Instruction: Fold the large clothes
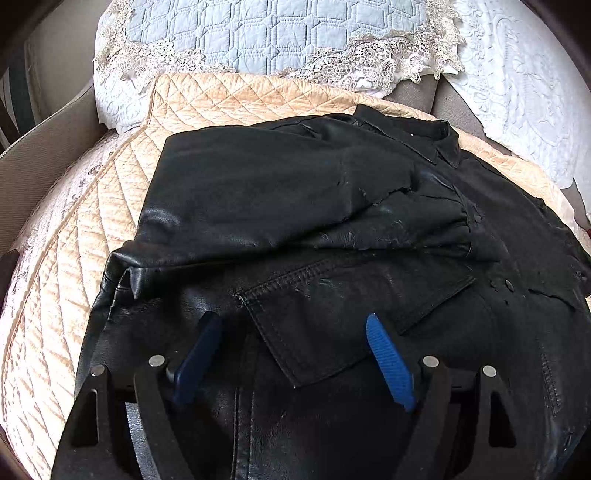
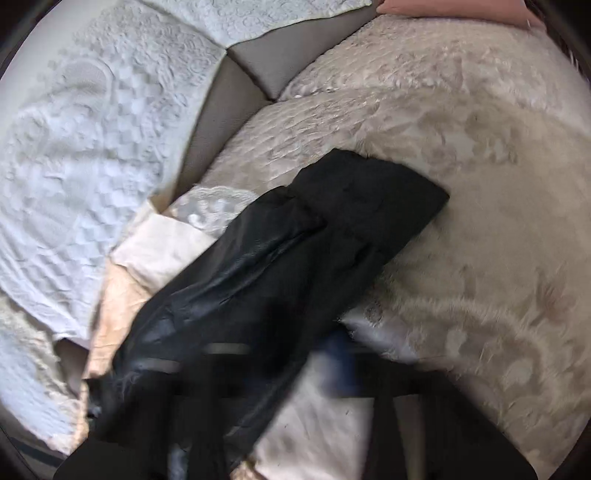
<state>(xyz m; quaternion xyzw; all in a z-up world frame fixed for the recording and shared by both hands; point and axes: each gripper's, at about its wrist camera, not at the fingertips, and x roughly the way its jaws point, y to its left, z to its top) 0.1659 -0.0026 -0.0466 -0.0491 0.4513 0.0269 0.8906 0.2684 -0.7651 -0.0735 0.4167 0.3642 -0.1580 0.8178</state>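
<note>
A black leather jacket [image 1: 295, 192] lies spread on a peach quilted cover [image 1: 221, 99], collar at the far right. My left gripper [image 1: 291, 319] hovers just over its patch pocket [image 1: 332, 314], blue pads [image 1: 388, 358] wide apart with nothing pinched. In the blurred right wrist view a black sleeve [image 2: 295, 240] runs from the lower left up to the right, its cuff on a beige plush cover [image 2: 461, 147]. The sleeve crosses my right gripper [image 2: 317, 369], which is shut on its near part. Only a blue smear of one pad shows beside the leather.
A pale blue quilted pillow with a lace edge [image 1: 277, 33] leans at the back of the seat. White embossed covers [image 1: 517, 92] [image 2: 92, 147] drape the backrest. Grey upholstery [image 2: 266, 62] shows between them. A sofa arm [image 1: 44, 158] rises at the left.
</note>
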